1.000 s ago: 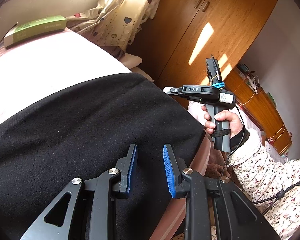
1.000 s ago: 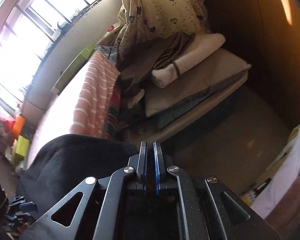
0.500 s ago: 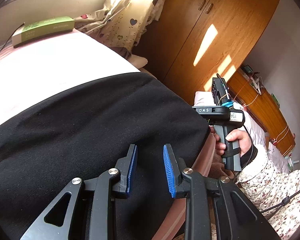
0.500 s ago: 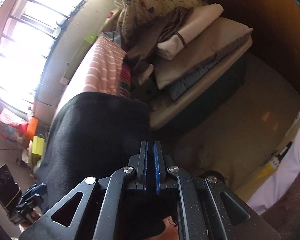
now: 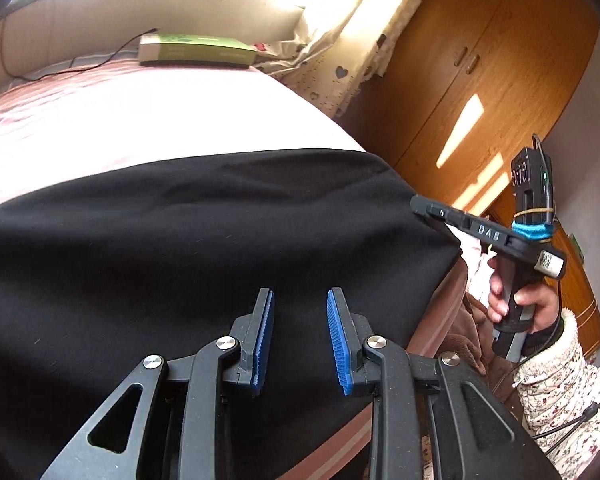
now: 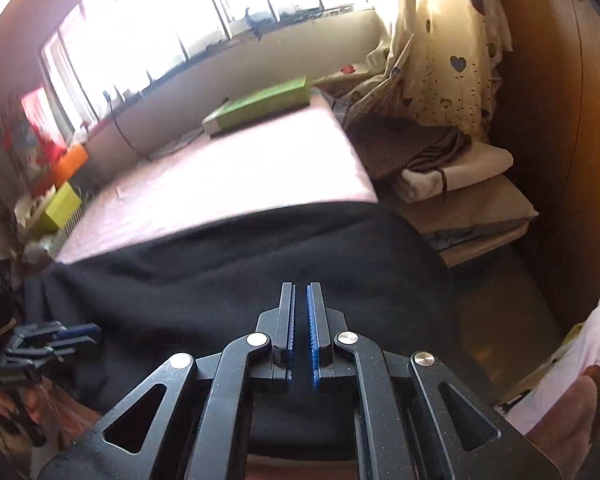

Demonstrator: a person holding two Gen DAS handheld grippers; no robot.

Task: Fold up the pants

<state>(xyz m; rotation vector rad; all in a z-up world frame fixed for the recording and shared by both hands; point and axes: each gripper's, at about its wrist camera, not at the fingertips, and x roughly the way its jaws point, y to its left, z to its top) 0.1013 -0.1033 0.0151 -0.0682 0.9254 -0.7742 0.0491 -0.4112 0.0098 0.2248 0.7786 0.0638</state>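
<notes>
bed (image 5: 148, 120) under black pants (image 5: 180, 248); right tongs (image 5: 424, 206) read "das".

The pants (image 5: 204, 248) are plain black, matte fabric, spread broad and mostly flat across the near part of the bed (image 5: 148, 120); their far edge runs straight across the pink sheet; one end drapes over the bed's side edge.
</notes>
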